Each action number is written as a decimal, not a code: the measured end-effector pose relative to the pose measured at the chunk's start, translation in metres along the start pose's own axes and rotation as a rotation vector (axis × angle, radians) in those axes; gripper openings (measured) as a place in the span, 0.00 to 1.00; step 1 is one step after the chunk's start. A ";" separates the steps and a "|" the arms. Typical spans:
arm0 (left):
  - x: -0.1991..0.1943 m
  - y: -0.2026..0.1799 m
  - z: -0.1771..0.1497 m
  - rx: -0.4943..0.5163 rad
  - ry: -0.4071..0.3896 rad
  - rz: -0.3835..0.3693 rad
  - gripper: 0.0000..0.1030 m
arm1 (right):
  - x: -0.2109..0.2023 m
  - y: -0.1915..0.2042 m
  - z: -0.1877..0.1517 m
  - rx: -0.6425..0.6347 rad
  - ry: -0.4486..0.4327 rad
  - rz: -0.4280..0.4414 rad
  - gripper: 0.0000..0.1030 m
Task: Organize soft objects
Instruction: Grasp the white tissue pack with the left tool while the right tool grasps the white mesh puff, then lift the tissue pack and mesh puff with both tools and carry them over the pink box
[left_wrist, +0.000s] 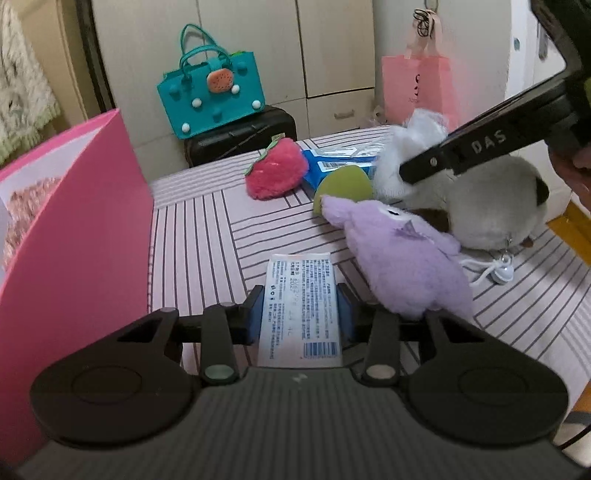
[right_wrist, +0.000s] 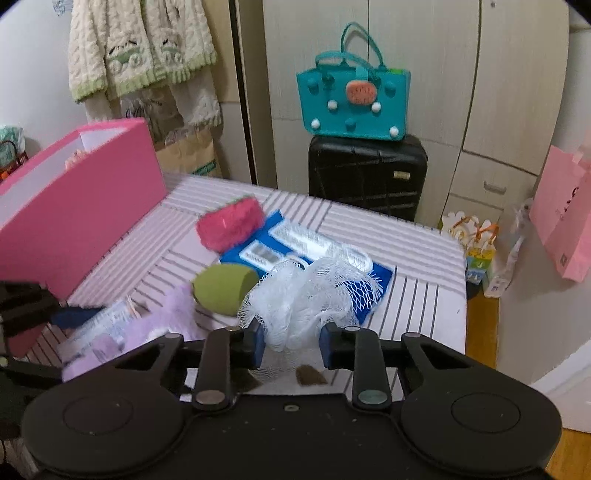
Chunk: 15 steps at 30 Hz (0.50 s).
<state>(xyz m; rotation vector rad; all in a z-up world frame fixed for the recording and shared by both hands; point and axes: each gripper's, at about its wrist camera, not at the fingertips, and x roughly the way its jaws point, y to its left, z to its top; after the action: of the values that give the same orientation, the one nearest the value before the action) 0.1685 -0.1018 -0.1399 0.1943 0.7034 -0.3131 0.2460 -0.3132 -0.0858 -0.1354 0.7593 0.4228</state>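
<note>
Left wrist view: your left gripper is clamped on a white printed packet, its blue pads pressing both long edges, the barcode end nearest the camera. At two o'clock from the packet a purple plush toy lies on the striped bedsheet, touching a grey-white plush cat at its far side. At twelve o'clock sit a green egg-shaped sponge, a pink strawberry plush and a blue packet, close together. An open pink box stands at nine o'clock, at the bed's edge. The black arm of your right gripper reaches in from two o'clock, over the cat.

In the right wrist view, your right gripper is closed tight on a white mesh bath pouf, which bulges out beyond the blue pads. The green sponge lies just beside the pouf at ten o'clock, the strawberry plush farther off at eleven, and the blue packet under the pouf's far side. The purple toy lies at nine o'clock, blurred. Beyond the bed, at twelve o'clock, a teal handbag sits on a black suitcase.
</note>
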 end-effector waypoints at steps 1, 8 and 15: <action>0.000 0.002 0.001 -0.012 0.009 -0.003 0.38 | -0.002 0.001 0.002 -0.006 -0.011 0.001 0.31; -0.009 -0.003 -0.001 0.007 0.029 0.023 0.37 | -0.021 0.010 0.009 0.002 -0.063 0.038 0.32; -0.028 0.004 0.002 -0.023 0.021 -0.012 0.37 | -0.034 0.017 0.005 0.044 -0.076 0.107 0.32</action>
<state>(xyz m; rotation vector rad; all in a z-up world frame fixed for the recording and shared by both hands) 0.1511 -0.0928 -0.1194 0.1722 0.7287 -0.3146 0.2201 -0.3075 -0.0577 -0.0377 0.7023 0.5099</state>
